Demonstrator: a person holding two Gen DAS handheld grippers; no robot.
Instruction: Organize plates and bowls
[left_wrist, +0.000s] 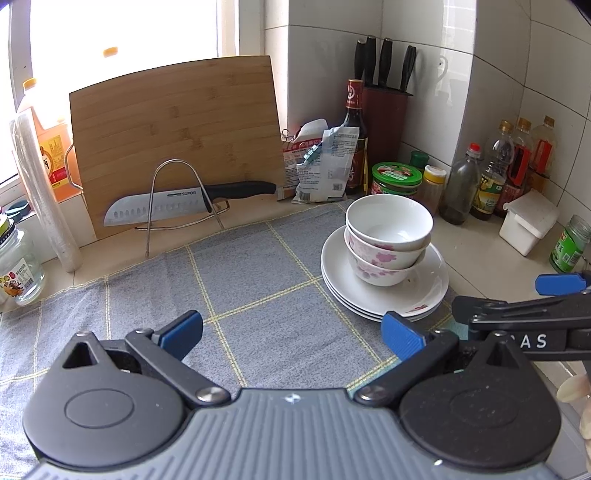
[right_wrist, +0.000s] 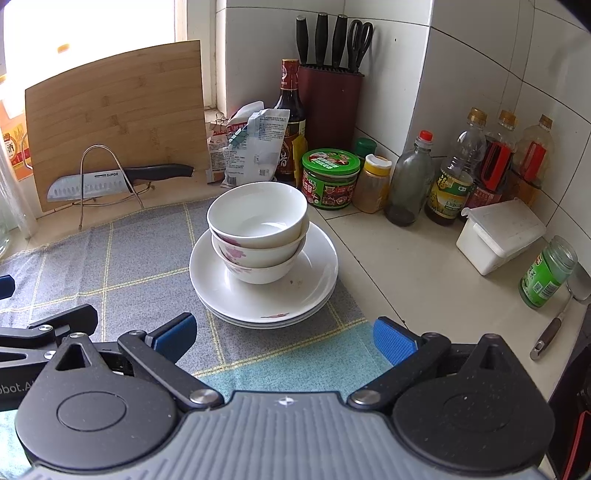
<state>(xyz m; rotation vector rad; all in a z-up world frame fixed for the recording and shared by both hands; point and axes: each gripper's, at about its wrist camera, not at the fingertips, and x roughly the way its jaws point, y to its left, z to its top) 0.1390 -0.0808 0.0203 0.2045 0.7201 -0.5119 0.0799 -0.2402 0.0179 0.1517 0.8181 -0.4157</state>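
Judging by the layout, we're basically done w/ sorting: bowls (right_wrist: 258, 236) nested on the plates (right_wrist: 317, 288), stacked on the cloth (left_wrist: 258, 288) on the counter (right_wrist: 424, 280), both left hand-held gripper (left_wrist: 291, 334) & right hand-held gripper (right_wrist: 283, 332) spread apart, empty, nothing visibly left.

cutting board (left_wrist: 173, 136) upright | knife (left_wrist: 184, 203) in wire rack | knife block (right_wrist: 328, 103) | green-lidded jar (right_wrist: 330, 177), maybe sauce

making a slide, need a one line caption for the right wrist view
Open right tongs face stacked bowls on stacked plates, on a checked cloth.
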